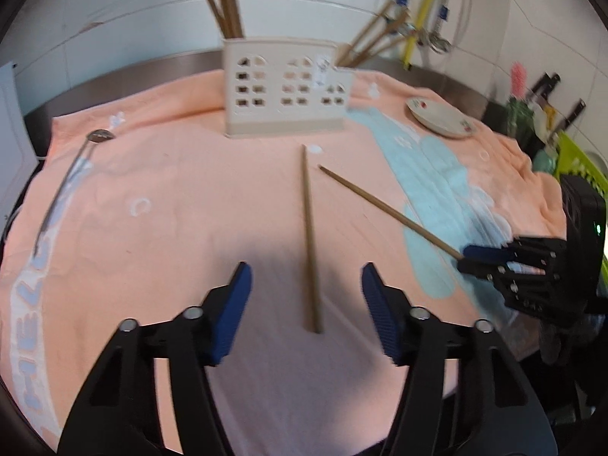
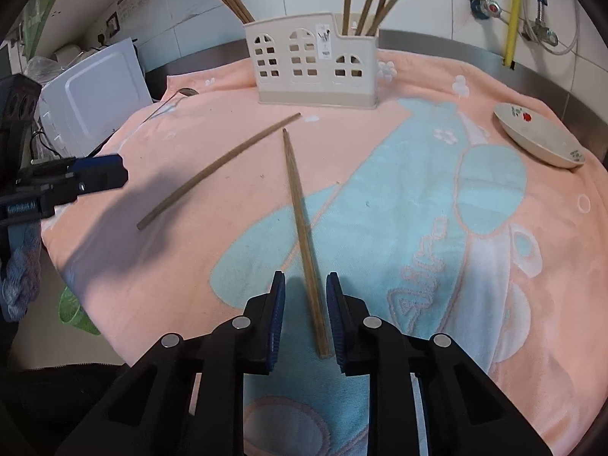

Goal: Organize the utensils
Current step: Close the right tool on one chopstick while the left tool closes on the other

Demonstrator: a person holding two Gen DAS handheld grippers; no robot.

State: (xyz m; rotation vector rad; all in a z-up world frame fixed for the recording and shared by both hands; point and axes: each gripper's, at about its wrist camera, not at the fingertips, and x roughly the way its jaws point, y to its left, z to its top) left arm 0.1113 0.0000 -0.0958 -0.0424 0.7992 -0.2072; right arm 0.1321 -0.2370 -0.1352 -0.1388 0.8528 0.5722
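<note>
A peach towel [image 2: 190, 266] with a pale blue cartoon print covers the counter, and two loose wooden chopsticks lie on it. The left tool [image 1: 306, 290] hovers low with its blue-padded jaws standing apart on either side of one chopstick [image 1: 309, 243]; the stick's near end lies in the gap, clear of both pads, so nothing is gripped. The right tool [image 2: 306, 315] has its jaws drawn much closer around the near end of the other chopstick [image 2: 300, 228]; a sliver of space shows on each side, and the pads are not yet pressing on the wood. Each stick runs away from its tool toward a beige utensil holder [image 2: 315, 64] with window-shaped cut-outs, standing upright at the far edge of the towel. More chopsticks [image 2: 370, 0] stand in the holder's right compartment and a few in its left. Far to the left of the left tool, a metal spoon [image 1: 66, 186] lies on the towel. To the far right of the right tool rests a small floral plate [image 2: 539, 135].
</note>
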